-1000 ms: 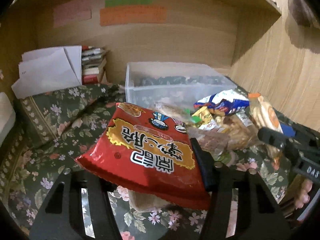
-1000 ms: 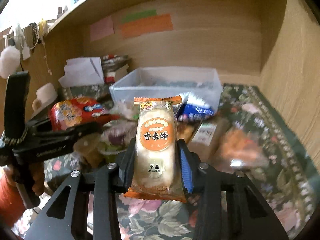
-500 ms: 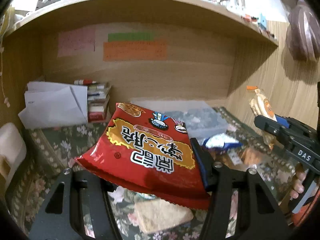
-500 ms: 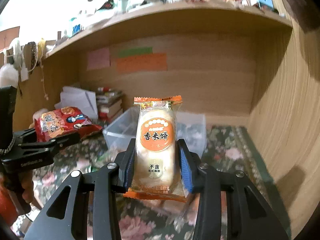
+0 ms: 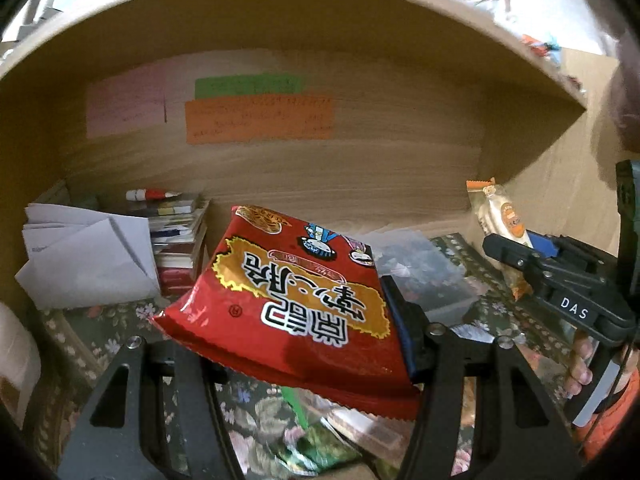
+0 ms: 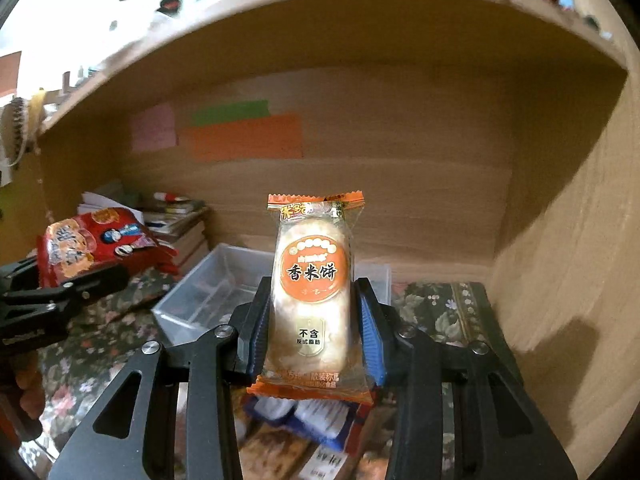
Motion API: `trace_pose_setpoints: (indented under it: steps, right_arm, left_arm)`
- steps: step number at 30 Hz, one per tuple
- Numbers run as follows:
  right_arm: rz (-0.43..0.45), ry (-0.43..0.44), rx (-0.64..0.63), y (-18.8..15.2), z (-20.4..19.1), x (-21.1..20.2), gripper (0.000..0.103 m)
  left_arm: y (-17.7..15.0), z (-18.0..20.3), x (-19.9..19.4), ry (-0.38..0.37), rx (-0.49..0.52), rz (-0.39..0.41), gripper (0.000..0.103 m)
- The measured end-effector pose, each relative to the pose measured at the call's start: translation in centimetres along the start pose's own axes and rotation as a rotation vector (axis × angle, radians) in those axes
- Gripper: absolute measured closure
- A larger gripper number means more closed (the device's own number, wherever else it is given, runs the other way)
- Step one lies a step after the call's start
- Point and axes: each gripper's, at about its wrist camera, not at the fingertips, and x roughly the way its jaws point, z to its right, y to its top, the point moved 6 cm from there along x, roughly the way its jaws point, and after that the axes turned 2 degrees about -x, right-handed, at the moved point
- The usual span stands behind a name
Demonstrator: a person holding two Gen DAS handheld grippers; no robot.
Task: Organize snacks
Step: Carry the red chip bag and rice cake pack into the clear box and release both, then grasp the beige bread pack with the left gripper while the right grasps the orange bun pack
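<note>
My left gripper (image 5: 294,344) is shut on a red snack bag (image 5: 296,300) with Chinese writing and holds it above the floral cloth. My right gripper (image 6: 312,320) is shut on an orange-labelled rice cracker packet (image 6: 310,292), held upright in the air. Each gripper shows in the other view: the right gripper (image 5: 532,256) with its cracker packet (image 5: 500,220) at the right, the left gripper (image 6: 60,292) with the red bag (image 6: 92,244) at the left. A clear plastic bin (image 6: 208,292) stands behind, on the cloth. Loose snack packets (image 6: 304,420) lie below my right gripper.
A wooden back wall carries coloured paper notes (image 5: 260,118). White folded papers (image 5: 88,260) and a stack of books (image 5: 180,240) stand at the back left. A wooden side wall (image 6: 568,280) closes the right. A shelf (image 6: 320,12) runs overhead. More packets (image 5: 320,440) lie under the red bag.
Both grippers have risen with their snacks. The pile of packets and the bin have dropped lower in both views, and the overhead shelf has come into sight.
</note>
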Motion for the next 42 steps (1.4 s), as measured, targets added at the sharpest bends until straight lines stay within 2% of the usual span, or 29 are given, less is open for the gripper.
trace_pose_setpoints:
  steps: [11,19,23,26,30,33,42]
  right_arm:
    - [-0.168,-0.018,-0.012,-1.0,1.8,6.9,0.066]
    - [-0.248,0.004,-0.049,-1.6,1.1,9.5,0.066]
    - [-0.265,0.011,-0.055,-1.9,0.9,10.0,0.066]
    - [-0.277,0.014,-0.051,-1.9,0.9,10.4,0.065]
    - [-0.267,0.012,-0.039,-1.8,1.0,9.9,0.051]
    - [-0.251,0.008,-0.033,-1.4,1.0,9.2,0.042]
    - [-0.161,-0.012,-0.046,-0.5,0.5,4.2,0.034]
  left_arm:
    - [-0.3,-0.2,8.2,0.016,0.007,-0.165,0.044]
    - [-1.4,-0.8,11.8,-0.024,-0.027,-0.281,0.044]
    - [-1.7,-0.6,12.2,-0.001,-0.014,-0.275,0.043]
    - [-1.7,-0.5,11.9,-0.016,-0.029,-0.282,0.042]
    - [-1.5,-0.7,11.2,-0.022,-0.037,-0.266,0.041]
    - [-1.3,-0.7,10.0,-0.004,-0.009,-0.231,0.037]
    - [-1.2,0.4,4.4,-0.001,0.030,-0.141,0.025]
